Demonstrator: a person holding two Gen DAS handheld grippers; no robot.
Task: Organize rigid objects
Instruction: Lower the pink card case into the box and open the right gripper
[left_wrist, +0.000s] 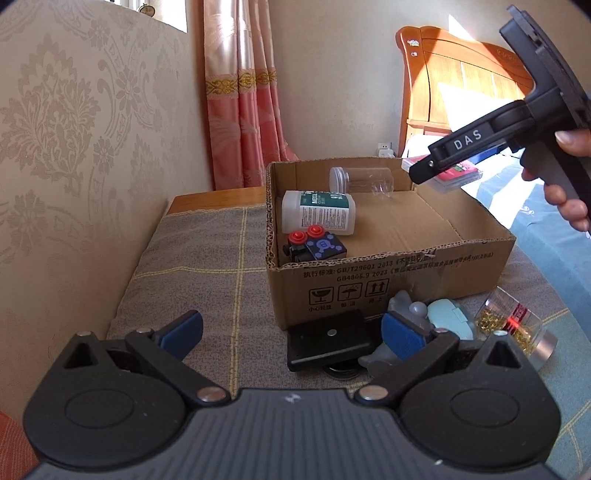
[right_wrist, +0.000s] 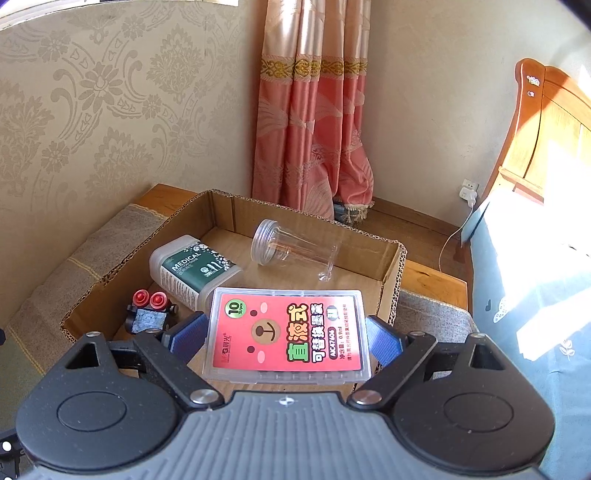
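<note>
In the right wrist view, the right gripper (right_wrist: 286, 338) pinches a flat clear case with a red bear label (right_wrist: 288, 334) between its blue pads (right_wrist: 192, 332), holding it low in the frame above the near part of the open cardboard box (right_wrist: 391, 273). Inside the box, toward the centre left of the frame, lie a white cotton-swab container (right_wrist: 192, 273) on its side, a clear plastic jar (right_wrist: 291, 247) tipped over behind it, and a small black toy with two red knobs (right_wrist: 149, 312) near the left wall. In the left wrist view, the left gripper (left_wrist: 291, 334) is spread wide and holds nothing, low over the grey checked cloth (left_wrist: 207, 266). Just ahead of it, in front of the box, sit a black square plate (left_wrist: 328, 343), a pale blue case (left_wrist: 448, 317) and a jar of gold pins (left_wrist: 513, 321) at the lower right.
</note>
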